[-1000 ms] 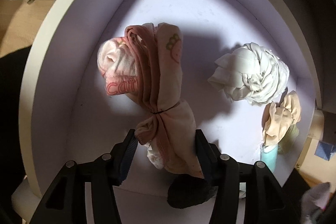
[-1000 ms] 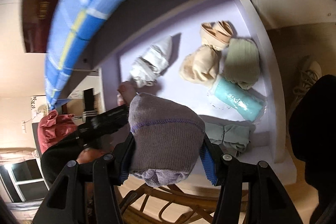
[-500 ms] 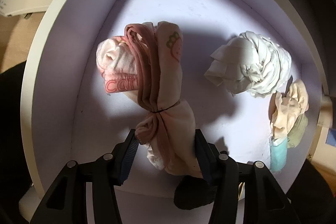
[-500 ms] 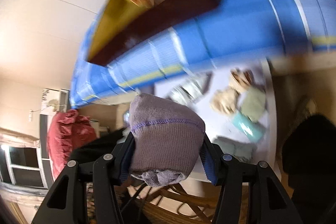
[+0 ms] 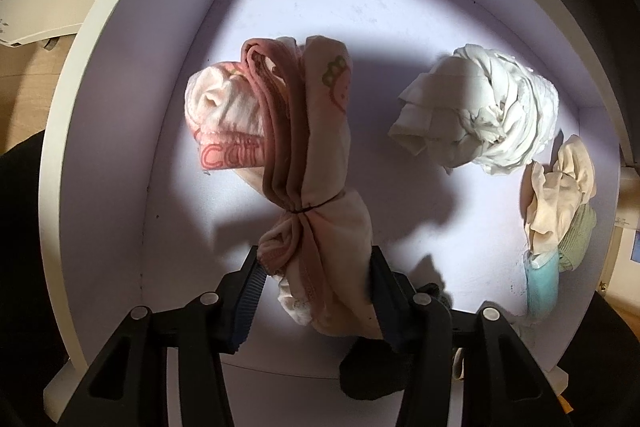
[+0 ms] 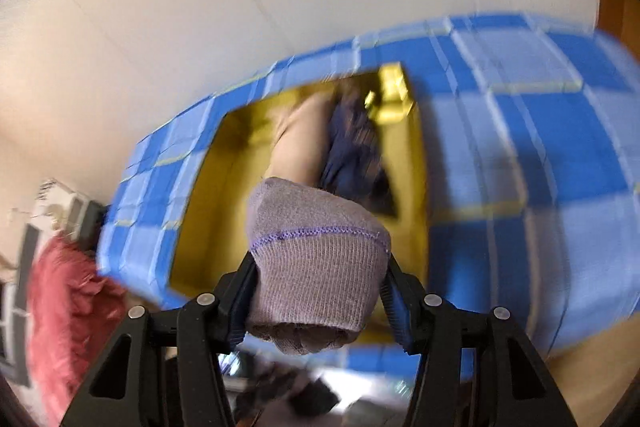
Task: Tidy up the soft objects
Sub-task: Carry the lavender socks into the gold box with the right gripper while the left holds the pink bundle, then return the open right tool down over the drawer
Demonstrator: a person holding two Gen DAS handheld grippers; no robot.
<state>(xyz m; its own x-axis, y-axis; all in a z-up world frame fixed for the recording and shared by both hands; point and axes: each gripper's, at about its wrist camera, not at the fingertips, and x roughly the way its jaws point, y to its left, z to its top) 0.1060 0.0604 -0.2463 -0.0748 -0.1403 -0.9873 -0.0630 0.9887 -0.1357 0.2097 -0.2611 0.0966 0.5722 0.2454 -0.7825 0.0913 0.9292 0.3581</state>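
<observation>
In the left wrist view my left gripper points down into a white drawer with a pale lilac floor. Its jaws are closing on a pink and cream cloth bundle tied with a black band, and both pads touch the bundle's lower end. In the right wrist view my right gripper is shut on a rolled grey-purple sock. It hangs in front of a blue plaid fabric box with a yellow inside. A beige piece and a dark blue piece lie in that box.
A white twisted bundle, a beige bundle, a green roll and a teal roll lie along the drawer's right side. A black item sits under my left fingers. Red fabric hangs at the left of the box.
My right gripper rose with the sock from over the drawer to face the blue box's opening. The left gripper shifted a little over the drawer and its jaws narrowed on the pink bundle.
</observation>
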